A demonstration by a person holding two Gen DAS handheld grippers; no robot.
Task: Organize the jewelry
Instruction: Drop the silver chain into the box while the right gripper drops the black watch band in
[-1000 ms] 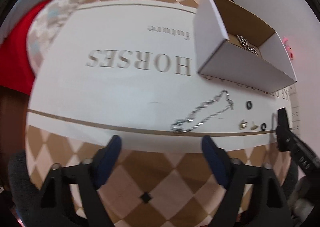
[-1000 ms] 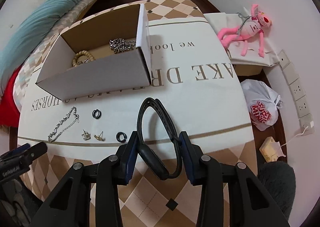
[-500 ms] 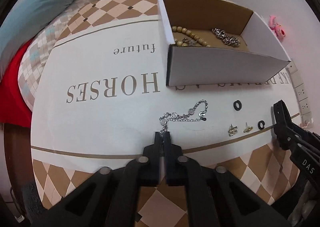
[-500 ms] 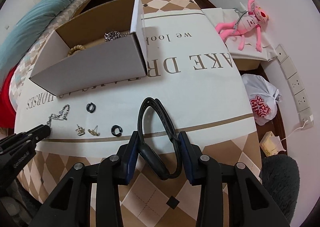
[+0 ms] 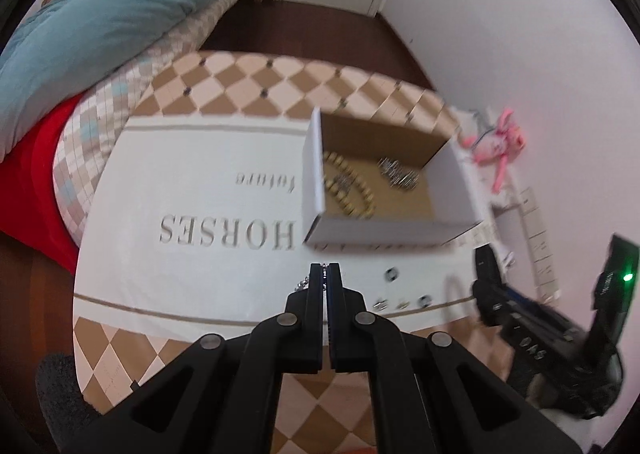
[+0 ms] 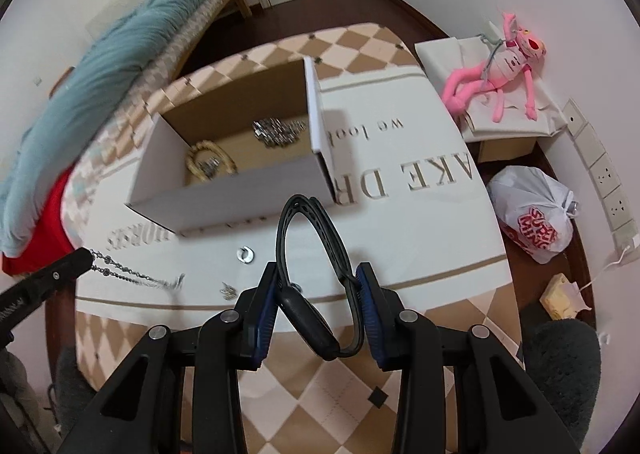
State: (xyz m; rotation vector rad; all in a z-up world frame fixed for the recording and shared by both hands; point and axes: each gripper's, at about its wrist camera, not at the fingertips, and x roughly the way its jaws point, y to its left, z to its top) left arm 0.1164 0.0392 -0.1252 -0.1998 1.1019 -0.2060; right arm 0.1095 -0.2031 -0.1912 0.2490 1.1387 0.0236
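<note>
My left gripper (image 5: 327, 268) is shut on a silver chain bracelet (image 6: 132, 274), which hangs from its tip (image 6: 82, 256) above the table; only a few links (image 5: 303, 283) show in the left wrist view. My right gripper (image 6: 318, 278) is shut on a black watch band (image 6: 316, 238) and holds it above the table in front of the box. The open white cardboard box (image 5: 384, 232) (image 6: 224, 190) holds a wooden bead bracelet (image 6: 210, 162) and a silver chain piece (image 6: 278, 132). Small rings and earrings (image 5: 400, 300) (image 6: 246, 254) lie on the cloth before the box.
The table has a white cloth with lettering (image 5: 228, 234) and a checkered border. A bed with a teal blanket (image 5: 100, 14) lies to the left. A pink plush toy (image 6: 500, 70) and a white plastic bag (image 6: 532, 210) are at the right by the wall.
My left gripper closed on the chain bracelet and has lifted it off the cloth. Both grippers have risen, and the box interior shows more.
</note>
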